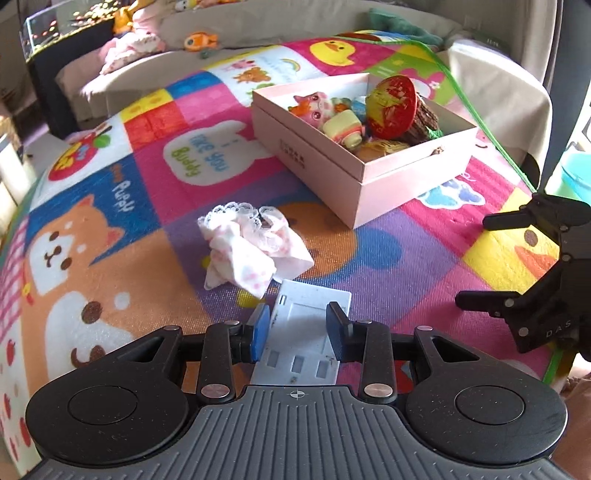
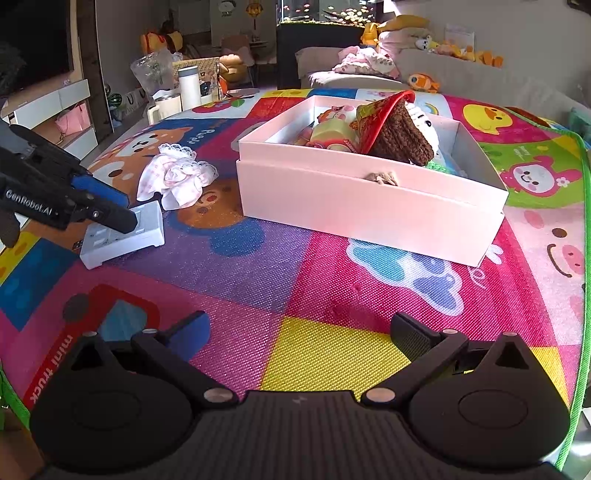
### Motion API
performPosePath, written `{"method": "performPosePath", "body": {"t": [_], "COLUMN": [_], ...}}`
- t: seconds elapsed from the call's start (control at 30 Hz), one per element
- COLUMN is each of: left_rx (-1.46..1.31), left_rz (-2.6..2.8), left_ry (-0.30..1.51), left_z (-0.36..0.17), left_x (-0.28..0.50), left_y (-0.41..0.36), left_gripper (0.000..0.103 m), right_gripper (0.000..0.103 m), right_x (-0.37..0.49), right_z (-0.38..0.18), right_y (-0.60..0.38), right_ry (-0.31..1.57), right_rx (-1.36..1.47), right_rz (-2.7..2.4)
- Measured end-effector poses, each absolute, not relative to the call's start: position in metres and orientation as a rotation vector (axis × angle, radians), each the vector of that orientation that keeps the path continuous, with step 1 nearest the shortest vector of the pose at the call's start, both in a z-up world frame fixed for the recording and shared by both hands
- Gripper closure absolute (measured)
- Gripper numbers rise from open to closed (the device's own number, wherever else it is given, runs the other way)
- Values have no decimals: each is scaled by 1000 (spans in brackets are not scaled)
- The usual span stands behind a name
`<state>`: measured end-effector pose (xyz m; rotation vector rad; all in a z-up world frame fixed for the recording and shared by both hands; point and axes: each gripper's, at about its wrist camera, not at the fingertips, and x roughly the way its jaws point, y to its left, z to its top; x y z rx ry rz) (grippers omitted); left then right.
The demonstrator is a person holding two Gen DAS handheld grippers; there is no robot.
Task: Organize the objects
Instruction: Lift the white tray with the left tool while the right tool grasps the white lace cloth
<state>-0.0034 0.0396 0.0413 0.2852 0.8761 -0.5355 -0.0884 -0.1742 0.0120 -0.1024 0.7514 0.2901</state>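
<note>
A white power strip (image 1: 301, 332) lies flat on the colourful play mat. My left gripper (image 1: 300, 332) straddles it, a blue-padded finger on each long side, partly closed; I cannot tell whether the pads touch it. It also shows in the right wrist view (image 2: 123, 236) under the left gripper (image 2: 110, 210). A crumpled pink-and-white lace cloth (image 1: 251, 243) lies just beyond it. A pink open box (image 1: 314, 158) holding several toys stands further back right. My right gripper (image 2: 299, 332) is open and empty above the mat, in front of the box (image 2: 369, 206).
A grey sofa (image 1: 147, 70) with plush toys runs behind the mat. The mat's green edge (image 1: 480, 122) is at the right. In the right wrist view, cups and a white bottle (image 2: 189, 86) stand beyond the far left of the mat, and a fish tank (image 2: 321, 16) at the back.
</note>
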Motion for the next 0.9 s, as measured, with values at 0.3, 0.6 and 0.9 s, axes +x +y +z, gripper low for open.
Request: {"method": "performPosePath", "body": {"t": [0.3, 0.6, 0.9], "left_rx": [408, 450, 332], "left_rz": [-587, -514, -477], "left_ry": [859, 856, 820], "left_z": [38, 35, 32], "left_x": [-18, -11, -15], "left_y": [19, 12, 25], "left_gripper": [61, 52, 50], "right_gripper": [0, 0, 0], "right_x": [-88, -88, -89], "right_z": [12, 11, 11], "right_y": [-175, -175, -175], "right_ry": [748, 747, 747], "right_rx": [-101, -101, -101], "right_rz": [292, 293, 293]}}
